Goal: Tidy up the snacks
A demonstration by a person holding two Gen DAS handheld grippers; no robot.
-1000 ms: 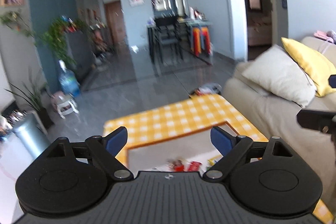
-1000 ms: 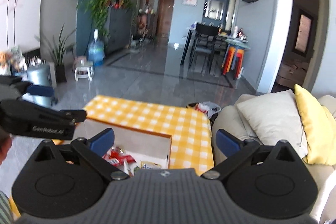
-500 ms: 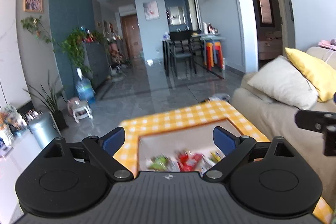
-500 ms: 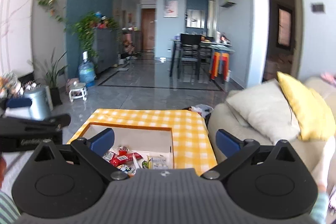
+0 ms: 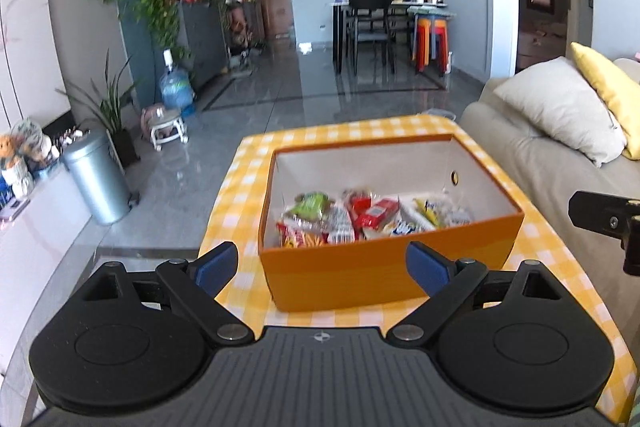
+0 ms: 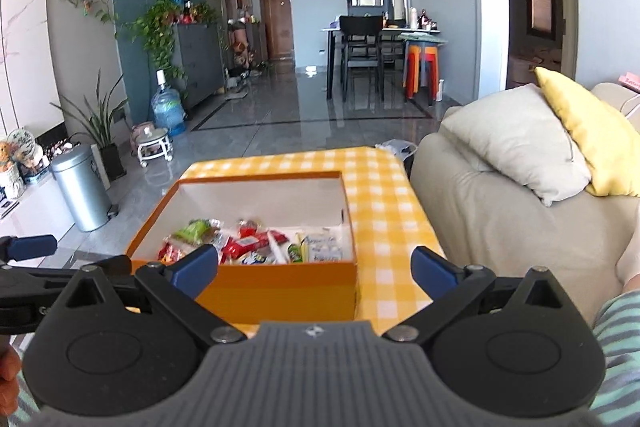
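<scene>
Living room with grey tile floor; checked yellow cloth (image 5: 540, 251) is covering the table. I am holding both tools above the table's near edge, nothing between the fingers of either. Left gripper (image 5: 322, 265): blue pads spread wide, pointing toward 12 o'clock at the orange box (image 5: 384, 267). Right gripper (image 6: 314, 269): pads likewise wide apart, box (image 6: 280, 287) sitting at 11 o'clock of its view. Snacks (image 5: 360, 215) are lying in a loose pile on the near half of the box floor; far half is showing bare white. Sofa (image 6: 500, 227) with a white cushion (image 6: 516, 143) is sitting at 2 o'clock. Bin (image 5: 96, 183) is standing at 9 o'clock.
</scene>
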